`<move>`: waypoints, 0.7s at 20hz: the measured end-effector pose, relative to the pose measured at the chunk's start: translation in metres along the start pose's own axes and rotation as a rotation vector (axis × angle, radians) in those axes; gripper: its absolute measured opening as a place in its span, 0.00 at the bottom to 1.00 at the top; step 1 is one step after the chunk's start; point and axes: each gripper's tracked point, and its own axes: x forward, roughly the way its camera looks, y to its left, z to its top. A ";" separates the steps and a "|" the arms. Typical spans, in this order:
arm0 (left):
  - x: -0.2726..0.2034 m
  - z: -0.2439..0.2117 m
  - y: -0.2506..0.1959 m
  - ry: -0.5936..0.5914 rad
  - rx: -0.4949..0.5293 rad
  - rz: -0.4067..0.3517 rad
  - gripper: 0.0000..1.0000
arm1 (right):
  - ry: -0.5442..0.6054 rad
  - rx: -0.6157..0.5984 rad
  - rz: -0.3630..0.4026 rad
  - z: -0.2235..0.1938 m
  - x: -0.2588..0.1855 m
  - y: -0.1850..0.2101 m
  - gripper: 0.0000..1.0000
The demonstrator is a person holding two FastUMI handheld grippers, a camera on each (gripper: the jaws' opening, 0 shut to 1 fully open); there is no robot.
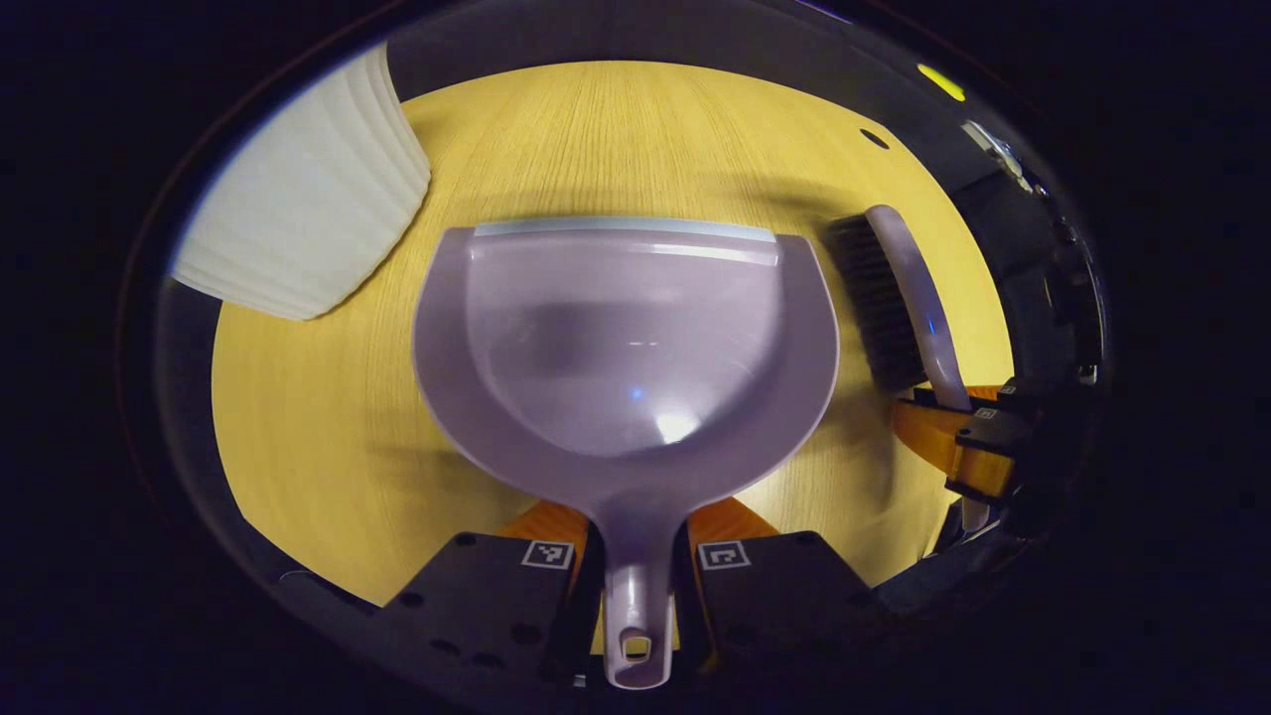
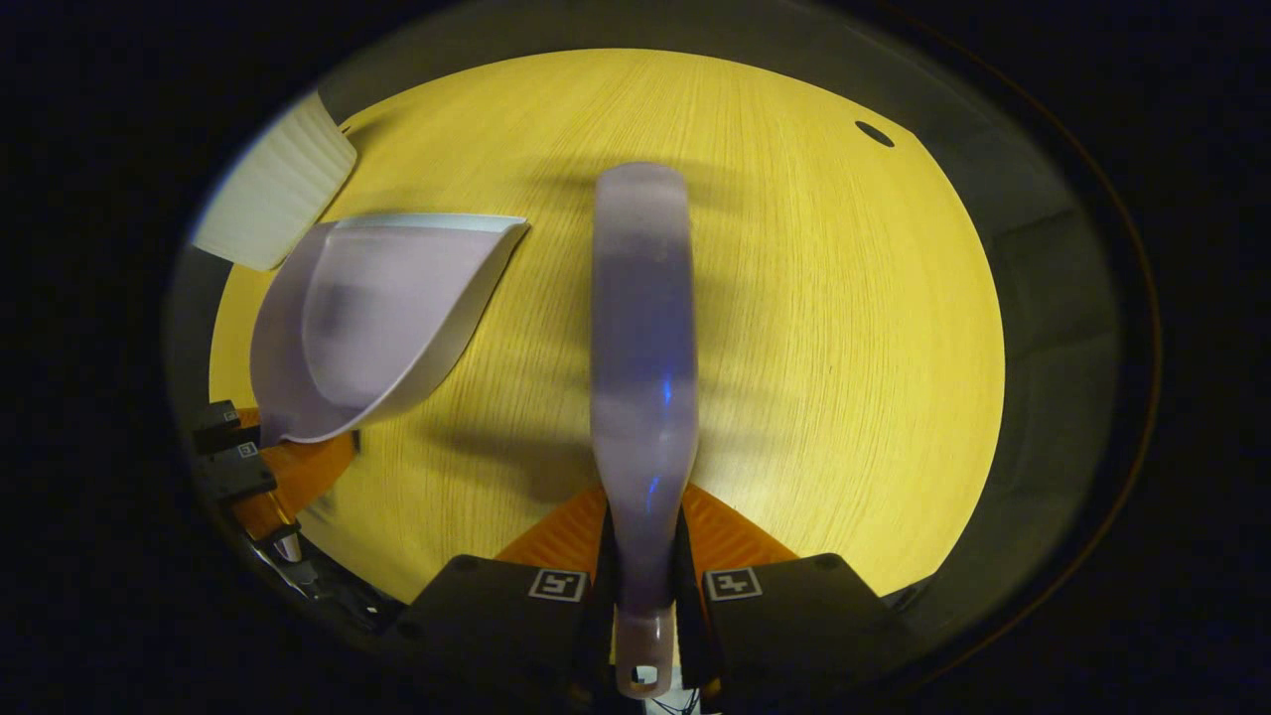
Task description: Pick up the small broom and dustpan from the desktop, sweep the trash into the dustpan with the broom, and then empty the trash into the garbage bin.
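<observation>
While both tools are in hand, no trash can be made out on the surface (image 2: pixel 814 328) in either view, so you cannot yet tell where the sweep should start. Your left claw (image 1: pixel 635 586) is clamped on the stem of the dustpan (image 1: pixel 626 338), both fingers pressing its sides; the pan extends toward 12 o'clock in the left gripper view, hollow side up and lip forward, apparently to meet the wood edge-first. Whether the lip touches the surface is unclear. Your right claw (image 2: pixel 645 596) is closed on the narrow handle of the broom (image 2: pixel 643 348), which runs to 12 o'clock in the right gripper view, smooth back toward the camera. From the left gripper view the broom sits at 3 o'clock just beside the pan, dark bristles (image 1: pixel 874 298) facing the pan, a sensible pairing for drawing debris inward. A ribbed white garbage bin (image 1: pixel 308 199) stands at 10 o'clock, near the pan, keeping the emptying move short. Judged stage: pickup complete, sweeping not begun.
</observation>
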 end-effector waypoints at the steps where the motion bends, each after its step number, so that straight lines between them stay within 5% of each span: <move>1: 0.001 -0.001 0.001 -0.002 0.002 0.006 0.29 | 0.010 0.017 0.018 -0.002 0.000 0.001 0.29; 4: 0.003 -0.003 -0.001 0.010 -0.002 0.015 0.30 | 0.036 0.045 0.048 -0.002 -0.001 0.007 0.23; 7: 0.001 -0.003 -0.004 0.015 0.008 -0.008 0.30 | 0.010 0.022 0.022 0.002 0.001 0.001 0.31; 8: 0.000 -0.004 -0.005 0.022 0.007 -0.011 0.43 | 0.009 0.018 0.025 0.000 -0.003 0.002 0.34; 10: -0.002 -0.003 -0.006 0.012 -0.001 -0.005 0.74 | -0.005 0.017 0.036 0.002 -0.009 0.004 0.57; 12: -0.006 -0.004 -0.009 0.006 -0.014 -0.011 0.77 | -0.035 0.017 0.052 0.005 -0.015 0.008 0.88; 14: -0.016 -0.007 -0.011 -0.005 -0.028 -0.020 0.77 | -0.059 0.014 0.057 0.006 -0.022 0.009 0.96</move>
